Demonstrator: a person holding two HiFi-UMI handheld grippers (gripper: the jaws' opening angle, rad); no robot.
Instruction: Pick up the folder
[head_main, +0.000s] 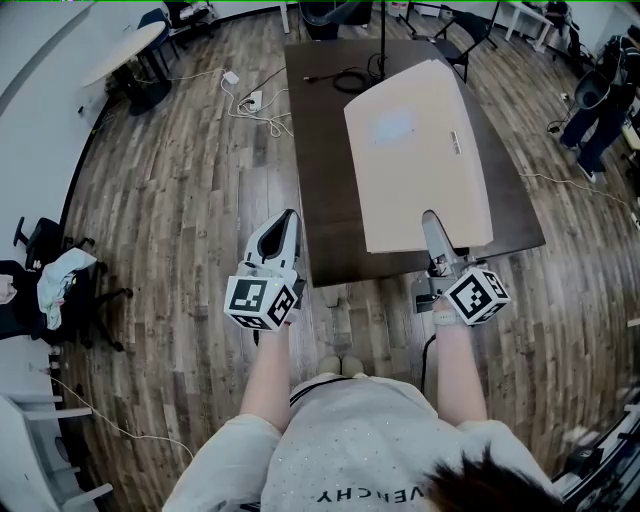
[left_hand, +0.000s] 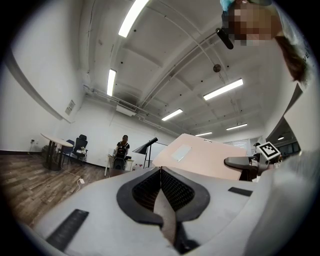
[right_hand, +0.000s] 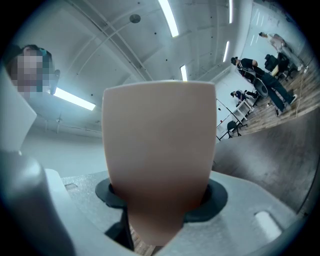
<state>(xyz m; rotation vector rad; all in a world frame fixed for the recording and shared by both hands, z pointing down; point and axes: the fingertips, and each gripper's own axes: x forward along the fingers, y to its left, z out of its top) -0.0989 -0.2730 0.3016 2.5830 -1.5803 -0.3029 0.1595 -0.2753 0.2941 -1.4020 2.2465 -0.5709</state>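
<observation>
Right tool (head_main: 432, 222) clamped on folder (head_main: 418, 155) near edge — left tool (head_main: 289, 218) closed, well apart.

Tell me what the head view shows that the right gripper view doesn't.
Only the head view shows the left gripper, shut and empty, a coiled black cable and a white power strip on the floor. Only the right gripper view shows long ceiling light strips. Both show the pale beige flat folder, clamped at its near edge by the right gripper.
</observation>
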